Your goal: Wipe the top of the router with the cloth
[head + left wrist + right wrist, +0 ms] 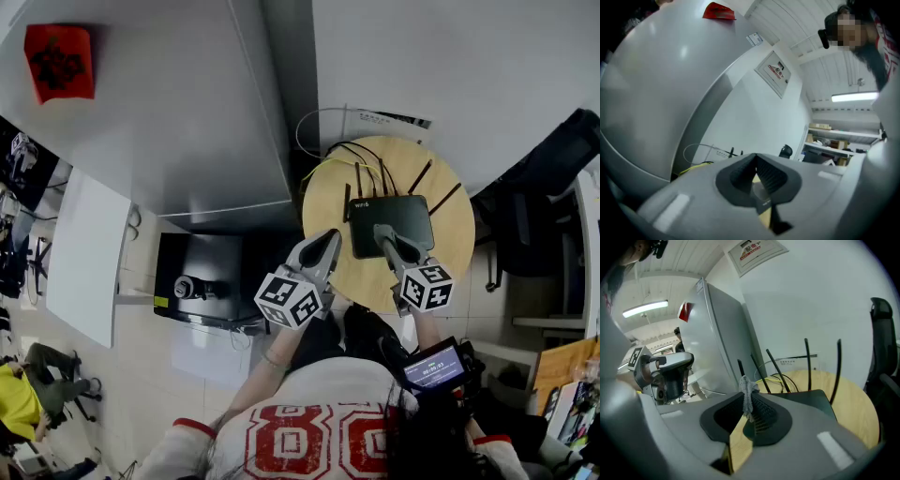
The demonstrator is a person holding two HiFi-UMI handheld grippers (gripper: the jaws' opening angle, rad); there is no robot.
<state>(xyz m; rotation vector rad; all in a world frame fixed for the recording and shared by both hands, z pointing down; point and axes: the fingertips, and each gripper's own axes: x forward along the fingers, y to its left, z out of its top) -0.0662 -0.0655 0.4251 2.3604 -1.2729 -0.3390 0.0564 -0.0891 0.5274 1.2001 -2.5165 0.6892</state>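
A black router [405,217] with several upright antennas lies on a round wooden table [328,202]. My right gripper [381,230] hangs over the router's near left part, shut on a small grey cloth [748,391] that sticks up from its tips. In the right gripper view the router [808,397] lies just beyond the jaws. My left gripper [330,236] hovers at the table's left edge, beside the router, shut with nothing in it. The left gripper view shows its jaws [756,158] meeting at the tips.
A tall grey fridge [169,112] with a red tag [58,61] stands left of the table. Cables [323,150] loop behind the router. A black chair [544,187] is to the right, a low black cabinet [202,281] to the left.
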